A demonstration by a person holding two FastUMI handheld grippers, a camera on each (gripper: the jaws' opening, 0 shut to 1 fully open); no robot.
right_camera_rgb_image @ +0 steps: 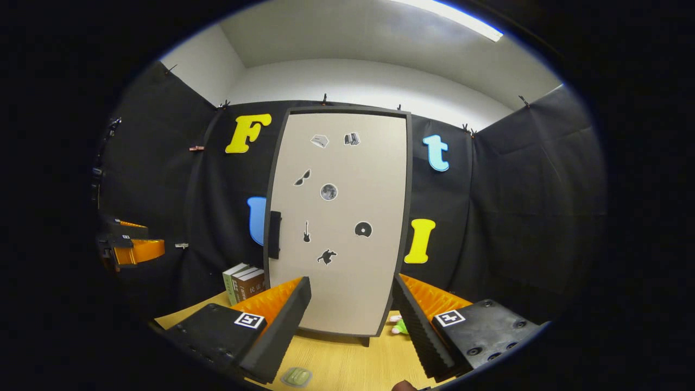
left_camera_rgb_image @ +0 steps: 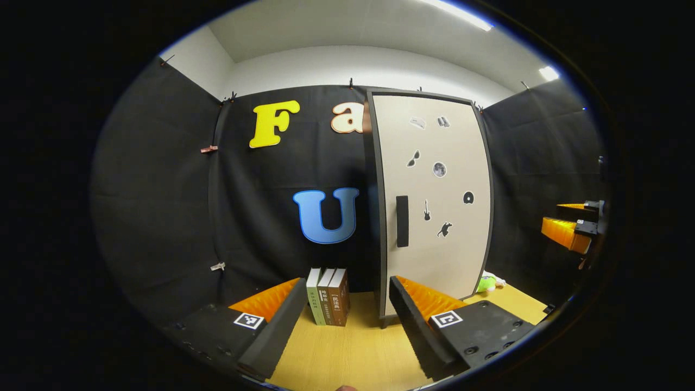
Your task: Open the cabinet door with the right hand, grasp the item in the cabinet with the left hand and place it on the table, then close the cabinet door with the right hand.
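cabinet door [right_camera_rgb_image: 339, 222], pale beige with black frame and handle [right_camera_rgb_image: 275, 234], sitting closed; green plush item [right_camera_rgb_image: 400, 326] lying on the wooden table [right_camera_rgb_image: 347, 364] beside it.
left gripper [left_camera_rgb_image: 347, 312] and right gripper [right_camera_rgb_image: 350, 315] both hovering spread wide, gripping nothing; scene fitting either end, so no move called.

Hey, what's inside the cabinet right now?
Cannot be seen: the cabinet door is shut and covers the inside. Outside, books stand left of it, and a small green toy lies at its right foot.
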